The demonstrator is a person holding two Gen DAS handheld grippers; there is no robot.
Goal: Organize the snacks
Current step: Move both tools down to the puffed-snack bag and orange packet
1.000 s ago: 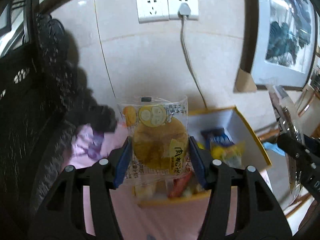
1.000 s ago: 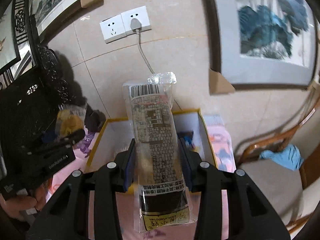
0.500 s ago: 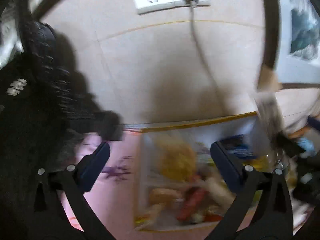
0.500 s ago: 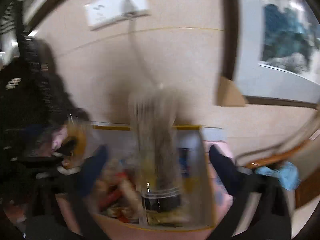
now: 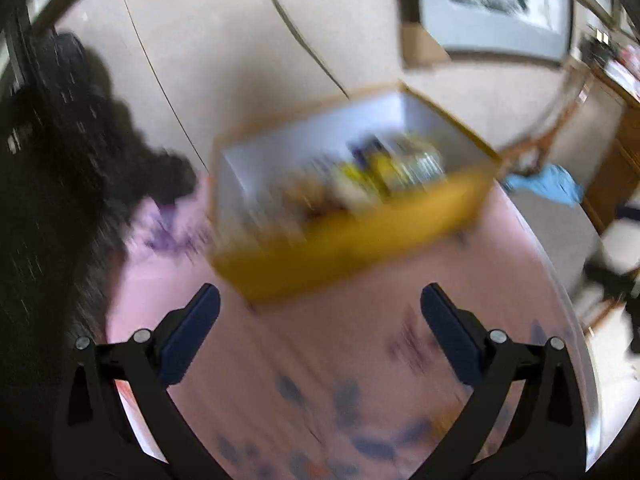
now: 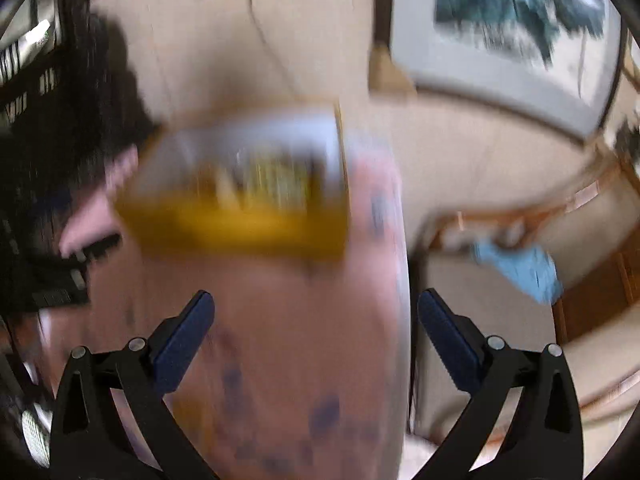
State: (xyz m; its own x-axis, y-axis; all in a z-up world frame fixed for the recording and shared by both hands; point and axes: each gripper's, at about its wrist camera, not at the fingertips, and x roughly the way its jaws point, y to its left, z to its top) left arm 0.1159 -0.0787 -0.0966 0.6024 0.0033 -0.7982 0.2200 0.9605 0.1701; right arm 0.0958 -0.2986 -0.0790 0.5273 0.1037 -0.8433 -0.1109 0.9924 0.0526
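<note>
Blurring leaves the snacks in the yellow box unreadable.

Yellow box with white inside; pink cloth, purple-blue flecks.

The yellow box looks like matt cardboard; the pink cover on the desk seems smooth and faintly glossy, perhaps plastic, through the blur.

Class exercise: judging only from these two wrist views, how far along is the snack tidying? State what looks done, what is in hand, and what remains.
Done: wrapped snacks lie inside the yellow box on the pink tablecloth. In hand: nothing; the left gripper and right gripper are both open and empty. Left: no loose snack shows on the cloth, though blur hides detail.
</note>
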